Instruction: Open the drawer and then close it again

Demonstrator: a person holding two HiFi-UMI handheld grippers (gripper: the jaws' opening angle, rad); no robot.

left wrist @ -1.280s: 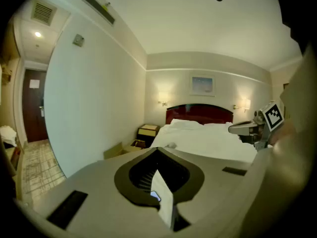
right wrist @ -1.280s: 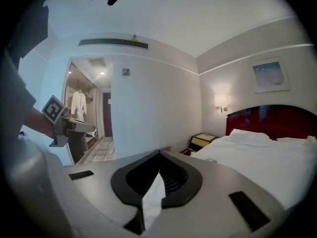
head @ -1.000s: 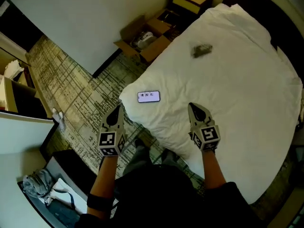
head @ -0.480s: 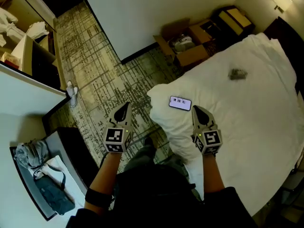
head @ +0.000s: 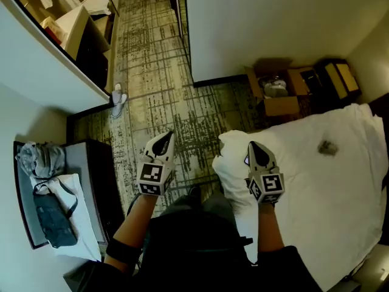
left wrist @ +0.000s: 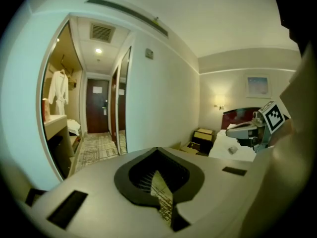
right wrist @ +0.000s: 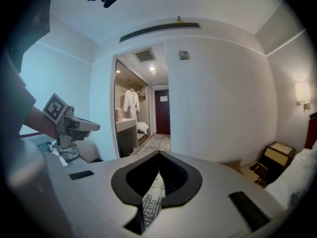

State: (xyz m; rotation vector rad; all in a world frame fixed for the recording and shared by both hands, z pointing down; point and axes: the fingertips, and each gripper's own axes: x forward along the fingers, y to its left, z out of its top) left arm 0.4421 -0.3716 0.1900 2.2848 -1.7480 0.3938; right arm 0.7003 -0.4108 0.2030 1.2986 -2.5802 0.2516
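Spreading across the right is one white bed (head: pixel 322 212), with patterned carpet (head: pixel 152 66) to its left. One dark cabinet (head: pixel 91 175) stands by the left wall; whether it holds the drawer I cannot tell. One open box (head: pixel 276 96) sits beyond the bed. There are two grippers: the left gripper (head: pixel 164 137) is above the carpet and the right gripper (head: pixel 253 147) above the bed's corner, both with jaws closed on nothing.

A white-sheeted bed (head: pixel 316 187) lies at right, an open brown cardboard box (head: pixel 276 93) beyond it on patterned carpet (head: pixel 152 72), a dark low stand (head: pixel 97 169) at left; the left gripper (head: pixel 164 137) is over carpet, the right gripper (head: pixel 254 149) over the bed's corner.
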